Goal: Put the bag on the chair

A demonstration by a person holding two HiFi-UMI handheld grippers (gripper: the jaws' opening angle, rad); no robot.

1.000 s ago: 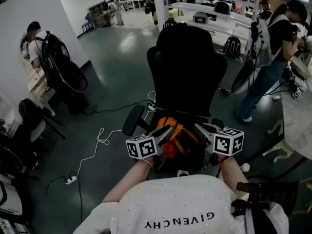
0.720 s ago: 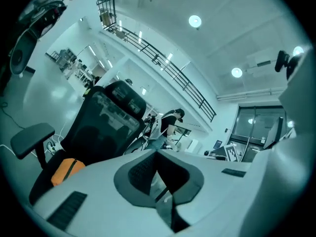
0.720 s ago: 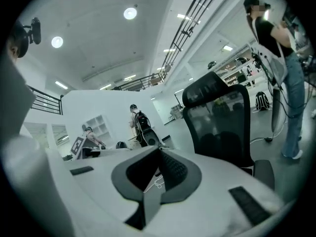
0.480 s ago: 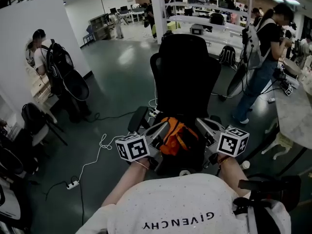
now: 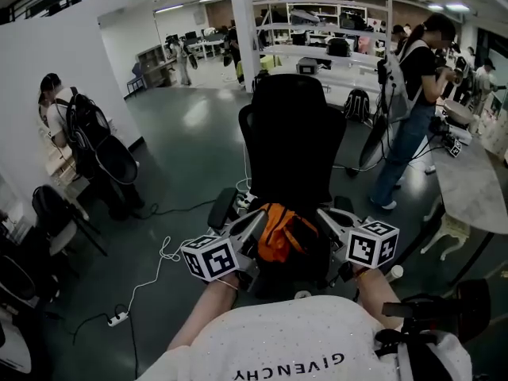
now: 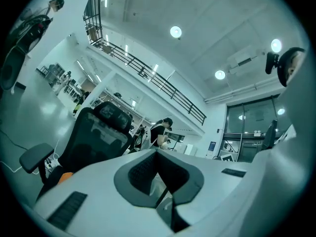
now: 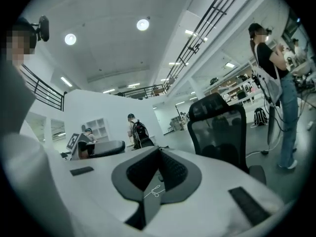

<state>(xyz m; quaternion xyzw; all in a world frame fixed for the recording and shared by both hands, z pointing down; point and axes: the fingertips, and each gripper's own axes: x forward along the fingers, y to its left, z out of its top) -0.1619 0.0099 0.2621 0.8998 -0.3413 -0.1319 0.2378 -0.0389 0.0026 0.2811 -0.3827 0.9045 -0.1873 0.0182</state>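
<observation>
Left gripper [image 6: 158,154] has its jaws brought together with nothing between them, and the right gripper [image 7: 159,152] is the same: pads meeting, only floor showing past them. In the head view the two sit in the lower middle of the frame, one on either side of the orange bag [image 5: 279,232], close beside it, though contact cannot be judged from there. The bag lies on the seat of the black office chair [image 5: 290,133], in front of the tall backrest at the frame's centre, and a sliver of orange shows at the lower left of the left gripper view. By how things lie, the placing looks essentially done and the step in hand is backing off cleanly. To do that well, draw both grippers straight toward the bottom of the frame, level and at the same pace, so that no strap is snagged and the bag is not dragged toward the seat's front edge. Nudging the chair is worth avoiding, since an office chair may roll or swivel and tip the bag toward the armrest [image 5: 221,207].
</observation>
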